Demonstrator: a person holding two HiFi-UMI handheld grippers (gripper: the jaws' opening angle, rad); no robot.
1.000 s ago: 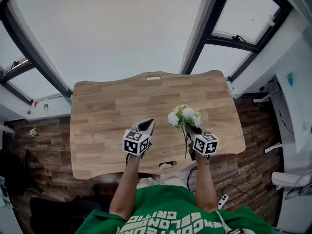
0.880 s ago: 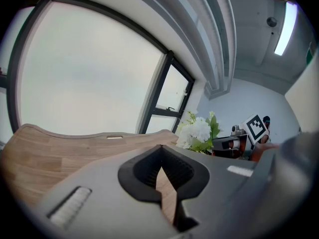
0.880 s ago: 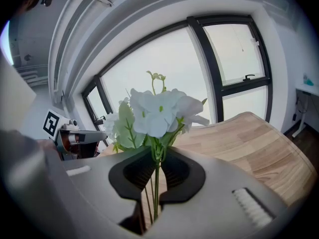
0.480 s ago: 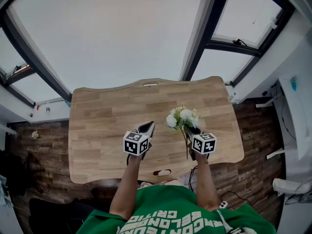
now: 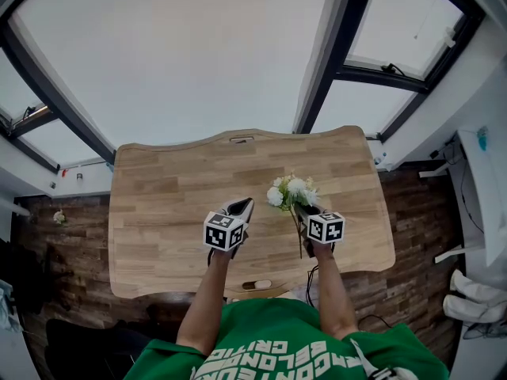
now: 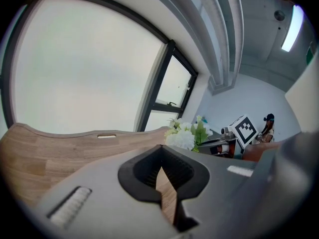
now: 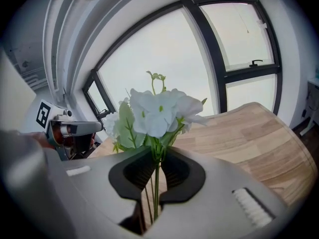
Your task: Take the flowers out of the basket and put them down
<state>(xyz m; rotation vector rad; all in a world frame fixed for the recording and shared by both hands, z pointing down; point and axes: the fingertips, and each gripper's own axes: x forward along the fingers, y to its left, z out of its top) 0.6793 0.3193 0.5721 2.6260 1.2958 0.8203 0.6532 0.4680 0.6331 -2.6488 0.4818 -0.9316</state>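
Note:
A small bunch of white flowers [image 5: 291,191] with green leaves and thin stems hangs above the wooden table [image 5: 166,204], near its front right. My right gripper [image 5: 305,209] is shut on the stems, and the blooms [image 7: 159,111] stand upright just beyond its jaws [image 7: 158,158]. My left gripper [image 5: 242,204] hovers over the table's front middle, to the left of the flowers, shut with nothing in it [image 6: 163,158]. In the left gripper view the flowers [image 6: 184,136] and the right gripper's marker cube [image 6: 245,128] show off to the right. No basket is in view.
The table has a wavy outline, with a handle slot at the far edge [image 5: 242,140] and another at the near edge [image 5: 255,285]. Large windows with dark frames [image 5: 325,62] stand behind it. Dark wood floor [image 5: 63,267] surrounds it.
The right gripper has drifted slightly left with the flowers. The left gripper has stayed about where it was. The head view has shifted a little.

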